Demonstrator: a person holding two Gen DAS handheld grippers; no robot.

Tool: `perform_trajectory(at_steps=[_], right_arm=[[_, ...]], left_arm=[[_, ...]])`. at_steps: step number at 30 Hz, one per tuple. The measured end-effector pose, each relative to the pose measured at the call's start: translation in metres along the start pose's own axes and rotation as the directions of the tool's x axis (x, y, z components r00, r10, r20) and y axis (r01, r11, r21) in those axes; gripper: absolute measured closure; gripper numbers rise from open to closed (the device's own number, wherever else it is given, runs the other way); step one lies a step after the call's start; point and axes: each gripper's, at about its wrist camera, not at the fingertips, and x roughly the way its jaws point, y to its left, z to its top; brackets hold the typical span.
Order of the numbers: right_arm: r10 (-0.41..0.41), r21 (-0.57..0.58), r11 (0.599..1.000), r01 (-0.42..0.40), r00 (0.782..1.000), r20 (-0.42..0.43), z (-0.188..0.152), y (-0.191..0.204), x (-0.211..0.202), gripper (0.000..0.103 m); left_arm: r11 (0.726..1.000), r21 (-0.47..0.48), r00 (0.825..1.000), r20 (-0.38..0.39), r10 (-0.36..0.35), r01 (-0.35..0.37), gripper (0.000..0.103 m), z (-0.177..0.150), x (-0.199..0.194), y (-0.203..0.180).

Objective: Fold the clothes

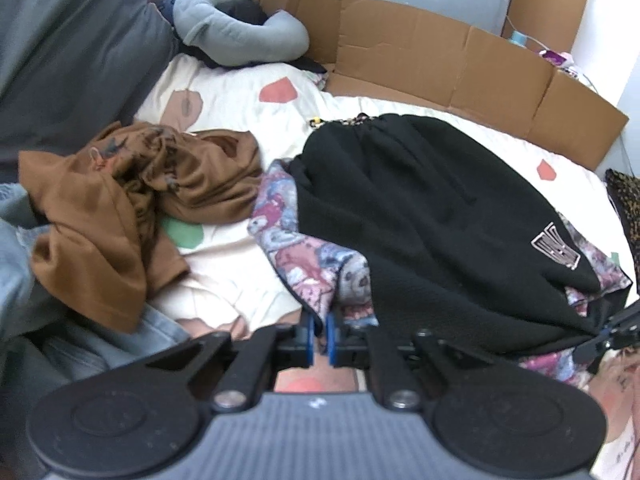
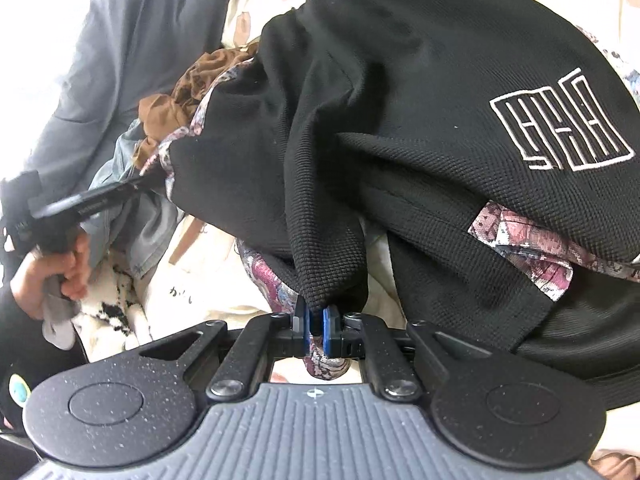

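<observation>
two grippers are clamped on one garment, and the scene is taken from its left side across. at 9 o'clock in the left wrist view a crumpled brown garment (image 1: 132, 204) is heaped on the pale patterned bedsheet (image 1: 240, 92), apart from the work. at 6 o'clock the left gripper (image 1: 320, 334) is seen with its blue pads drawn together on the near hem of the black garment (image 1: 432, 216), where a floral lining (image 1: 304, 256) is turned out; the hem is pinched and held up off the sheet. from 12 to 3 o'clock a flattened cardboard sheet (image 1: 460, 60) is stood along the far side of the bed. in the right wrist view a hand (image 2: 60, 268) gripping the other tool is caught at 9 o'clock, and at 6 o'clock the right gripper (image 2: 316, 322) is closed on a bunched fold of the black knit with lining tucked in it. the white logo (image 2: 560, 120) is shown at 2 o'clock, on the upper face. the bulk of the garment is draped on the bed between 12 and 3 o'clock. several things could be spoiled from here: only a thin pinch is held on each side, so the heavy knit could be pulled out of the pads if it is lifted quickly; the loose lining could be slipped free while the shell is kept, so a skewed fold would be made; the brown garment could be dragged along if the hem is swept over it.
</observation>
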Motion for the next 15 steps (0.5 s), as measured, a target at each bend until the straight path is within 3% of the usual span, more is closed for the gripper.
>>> perform_trajectory(at_steps=[15], right_arm=[[0.056,-0.096,0.993,-0.065,0.994,-0.093,-0.007,0.024,0.002,0.100]], left_arm=[[0.999,-0.046,0.997,-0.079,0.022,-0.026,0.098,0.007,-0.059,0.022]])
